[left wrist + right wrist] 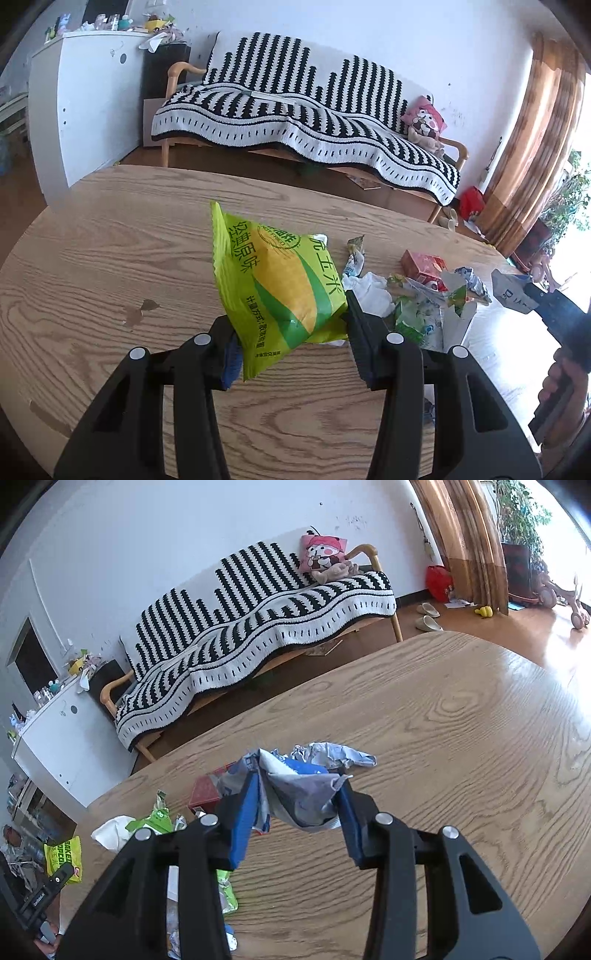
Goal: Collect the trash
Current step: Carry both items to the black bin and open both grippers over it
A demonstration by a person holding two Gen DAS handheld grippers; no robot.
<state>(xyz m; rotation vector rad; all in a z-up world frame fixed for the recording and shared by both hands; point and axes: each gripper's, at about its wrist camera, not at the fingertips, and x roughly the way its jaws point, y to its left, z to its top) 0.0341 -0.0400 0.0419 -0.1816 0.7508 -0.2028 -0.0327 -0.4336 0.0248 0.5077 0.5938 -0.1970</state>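
Left gripper: clamped on green-and-yellow snack bag, bag lifted off wooden table, gripped low near one corner, bulk leaning up and away. Risk: slippage of glossy film under a sideways swing; top-heavy bag liable to pivot between the pads.

Right gripper: clamped on crumpled blue-grey wrapper, sheet draped loosely between blue pads. Grip taken on edges only (middle sagging), hence possible tear or pull-out with any quick jerk.

Just beyond, on the table: remaining litter pile, comprising white tissue, green wrapper scraps, red carton, twisted sweet wrapper. Hazard: hanging wrapper or swinging bag brushing light scraps and scattering them toward the table edge. Both grippers near each other above the pile; collision possible on crossing paths.

Farther off: striped sofa, white cabinet. No bin visible in either view, so drop location cannot be told.
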